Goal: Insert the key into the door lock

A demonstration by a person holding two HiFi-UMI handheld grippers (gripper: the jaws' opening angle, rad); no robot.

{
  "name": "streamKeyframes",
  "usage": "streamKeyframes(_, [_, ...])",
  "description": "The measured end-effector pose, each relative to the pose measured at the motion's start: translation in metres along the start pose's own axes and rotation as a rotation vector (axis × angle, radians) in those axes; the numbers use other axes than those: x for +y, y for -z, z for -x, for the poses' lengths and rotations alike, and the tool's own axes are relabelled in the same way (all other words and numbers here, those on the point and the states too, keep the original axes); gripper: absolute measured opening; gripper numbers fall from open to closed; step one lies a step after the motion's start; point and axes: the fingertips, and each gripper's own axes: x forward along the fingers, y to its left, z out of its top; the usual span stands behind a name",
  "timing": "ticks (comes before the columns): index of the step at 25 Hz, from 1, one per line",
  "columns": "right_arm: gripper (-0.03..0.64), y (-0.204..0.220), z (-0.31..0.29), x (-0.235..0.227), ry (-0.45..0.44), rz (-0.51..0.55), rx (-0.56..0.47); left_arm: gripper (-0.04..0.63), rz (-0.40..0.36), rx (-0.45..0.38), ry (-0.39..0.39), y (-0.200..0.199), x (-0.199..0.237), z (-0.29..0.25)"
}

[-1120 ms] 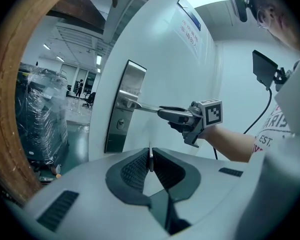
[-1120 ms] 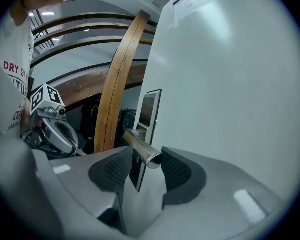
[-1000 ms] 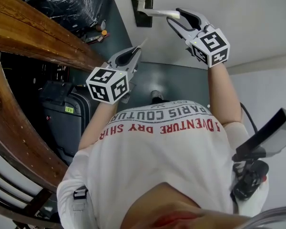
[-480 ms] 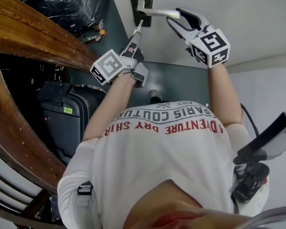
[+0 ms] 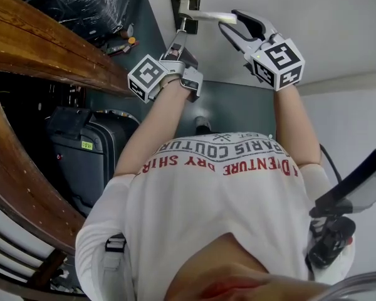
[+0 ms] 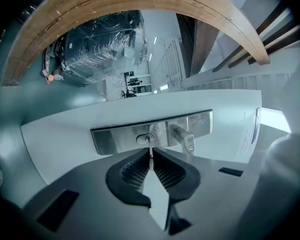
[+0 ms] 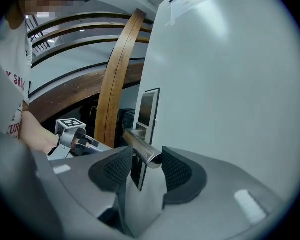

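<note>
Steel key (image 6: pixel 150 153) sits pinched in our left gripper (image 6: pixel 151 157), tip at the lock (image 6: pixel 146 139); jaws of our right gripper (image 7: pixel 144 160) bracket the handle (image 7: pixel 139 145), seemingly clamped.

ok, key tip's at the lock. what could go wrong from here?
1. The left gripper pinches the thin key with its tip at the keyhole. An off-angle push could twist it in the jaws or skid it across the lock plate.
2. The right gripper holds only the end of the door handle. If it slips or presses the lever, the door may shift and misalign the key.
</note>
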Motion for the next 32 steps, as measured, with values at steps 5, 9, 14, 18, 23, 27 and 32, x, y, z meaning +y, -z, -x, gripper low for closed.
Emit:
streamKeyframes(5, [0.175, 0.001, 0.0, 0.001, -0.004, 0.001, 0.008, 0.021, 0.038, -0.011, -0.003, 0.001, 0.003, -0.005])
streamKeyframes(9, [0.175, 0.001, 0.0, 0.002, -0.004, 0.002, 0.008, 0.021, 0.05, -0.032, -0.006, 0.0, 0.003, -0.007])
streamKeyframes(14, [0.173, 0.0, 0.0, 0.003, -0.005, 0.008, 0.01, 0.021, 0.058, -0.066, -0.012, 0.0, 0.003, -0.01])
streamKeyframes(18, [0.172, 0.0, 0.0, 0.005, -0.004, 0.016, 0.013, 0.021, 0.081, -0.084, -0.002, -0.001, 0.004, -0.013])
streamKeyframes(23, [0.167, 0.0, 0.001, 0.006, -0.014, 0.023, 0.015, 0.021, 0.108, -0.089, 0.013, -0.003, 0.004, -0.02])
streamKeyframes(27, [0.165, 0.0, 0.003, 0.008, -0.02, 0.021, 0.014, 0.021, 0.119, -0.097, 0.026, -0.005, 0.004, -0.026])
streamKeyframes(32, [0.161, 0.0, 0.003, 0.006, -0.037, 0.018, 0.02, 0.021, 0.1, -0.111, 0.032, -0.006, 0.003, -0.029])
